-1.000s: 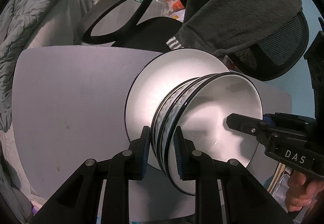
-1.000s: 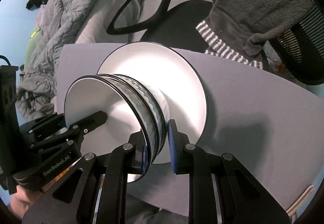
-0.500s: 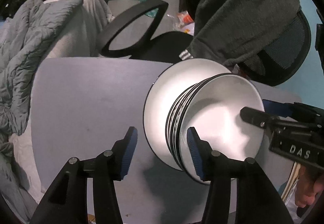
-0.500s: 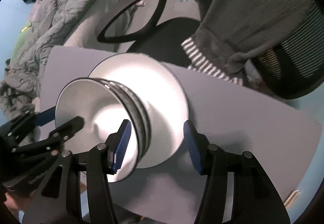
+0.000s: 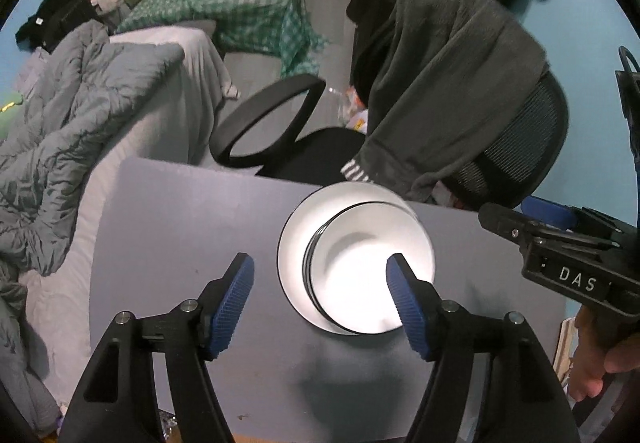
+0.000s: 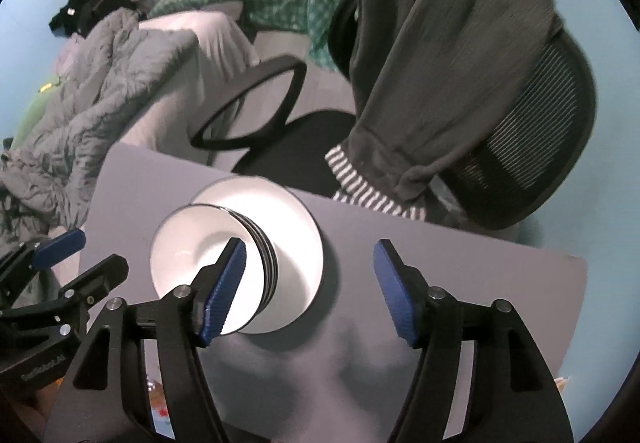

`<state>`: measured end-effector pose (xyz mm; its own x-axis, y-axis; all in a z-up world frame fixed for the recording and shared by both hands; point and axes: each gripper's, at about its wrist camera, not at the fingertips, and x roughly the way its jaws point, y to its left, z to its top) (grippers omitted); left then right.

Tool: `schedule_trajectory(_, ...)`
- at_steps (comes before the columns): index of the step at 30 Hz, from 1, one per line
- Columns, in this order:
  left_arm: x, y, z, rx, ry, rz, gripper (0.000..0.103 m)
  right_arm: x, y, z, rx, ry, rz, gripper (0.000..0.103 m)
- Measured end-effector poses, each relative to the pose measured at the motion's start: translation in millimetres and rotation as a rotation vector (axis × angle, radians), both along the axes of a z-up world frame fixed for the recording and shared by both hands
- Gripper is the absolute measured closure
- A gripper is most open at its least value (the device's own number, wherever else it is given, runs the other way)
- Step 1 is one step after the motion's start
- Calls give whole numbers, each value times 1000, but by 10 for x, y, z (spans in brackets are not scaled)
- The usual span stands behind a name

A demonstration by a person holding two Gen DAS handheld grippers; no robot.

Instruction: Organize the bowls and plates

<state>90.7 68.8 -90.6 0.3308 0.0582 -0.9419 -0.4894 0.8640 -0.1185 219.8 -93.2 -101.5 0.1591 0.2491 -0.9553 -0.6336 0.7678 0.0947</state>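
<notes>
Both the left gripper point(image 5: 320, 303) and the right gripper point(image 6: 308, 287) have just opened wide and hold nothing. The bowls point(image 5: 360, 275) sit off-centre on the plate point(image 5: 290, 263), so a stray knock could slide them.

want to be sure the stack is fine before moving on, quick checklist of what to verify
1. Bowls nested on the plate: ok.
2. Left tongs clear of the bowls, having just been opening: ok.
3. Right tongs empty, also just opened: ok.
4. Stack level, not tilted: cannot tell.
5. Plate fully on the table, away from its edges: ok.
6. More dishes left to sort: cannot tell.
</notes>
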Motion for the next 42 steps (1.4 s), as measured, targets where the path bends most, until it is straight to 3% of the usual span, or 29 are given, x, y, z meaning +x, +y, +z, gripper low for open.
schedule_trajectory(4, -71, -86, 224, 10, -36, 7, 33, -21, -77, 245, 20, -48, -7, 36)
schedule_trajectory(10, -145, -191, 553, 23, -96, 12, 23, -111, -263, 596, 70, -100, -35, 36)
schedule_trajectory(18, -221, -251, 909, 4, -146, -4, 23, -287, -540, 940, 100, -144, -95, 35)
schedule_trajectory(26, -367, -389, 1267, 95, -210, -35, 21, -402, -763, 1222, 115, -198, -145, 35)
schedule_trajectory(42, -484, -669, 1452, 146, -253, -90, 21, -543, -883, 1399, 137, -216, -156, 35)
